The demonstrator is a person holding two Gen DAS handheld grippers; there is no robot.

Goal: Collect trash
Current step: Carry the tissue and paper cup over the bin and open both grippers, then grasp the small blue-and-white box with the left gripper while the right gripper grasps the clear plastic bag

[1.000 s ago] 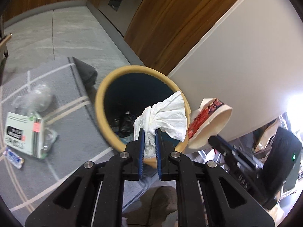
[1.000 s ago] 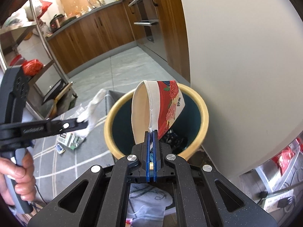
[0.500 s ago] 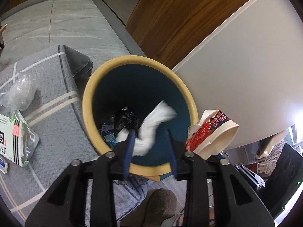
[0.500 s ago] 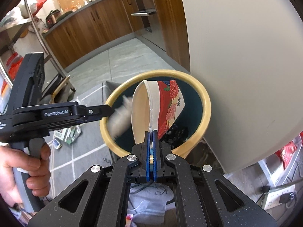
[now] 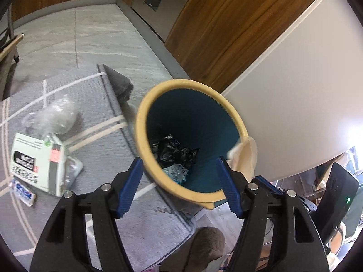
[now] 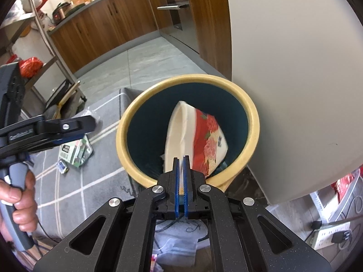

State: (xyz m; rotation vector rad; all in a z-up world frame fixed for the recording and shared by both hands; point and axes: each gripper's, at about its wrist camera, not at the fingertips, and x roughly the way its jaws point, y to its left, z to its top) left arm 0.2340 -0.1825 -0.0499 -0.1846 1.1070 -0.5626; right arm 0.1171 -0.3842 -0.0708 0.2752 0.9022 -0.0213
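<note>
While the left tool (image 5: 179,174) hangs over the yellow-rimmed bin (image 5: 145,127), its blue pads (image 5: 130,185) are spreading wide apart with nothing between them. Down inside the teal bin lie a crumpled black wrapper (image 5: 174,151) and a pale blue scrap (image 5: 175,173). At the bin's right rim shows the cream edge of the paper bowl (image 5: 247,156). On the grey rug (image 5: 95,104) to the left lie a clear plastic bag (image 5: 54,115), a white and green box (image 5: 34,161) and a small blue packet (image 5: 22,192), all well apart from the bin.

From the right wrist, the right tool (image 6: 181,162) has its pads just starting to part, a thin gap showing; the red flowered paper bowl (image 6: 204,140) sits tilted on its side inside the bin (image 6: 122,131), its cream rim right at the pad tips, and whether they are touching it I cannot tell. A hand (image 6: 15,201) at the left edge grips the left tool (image 6: 65,128), which reaches toward the bin's rim
</note>
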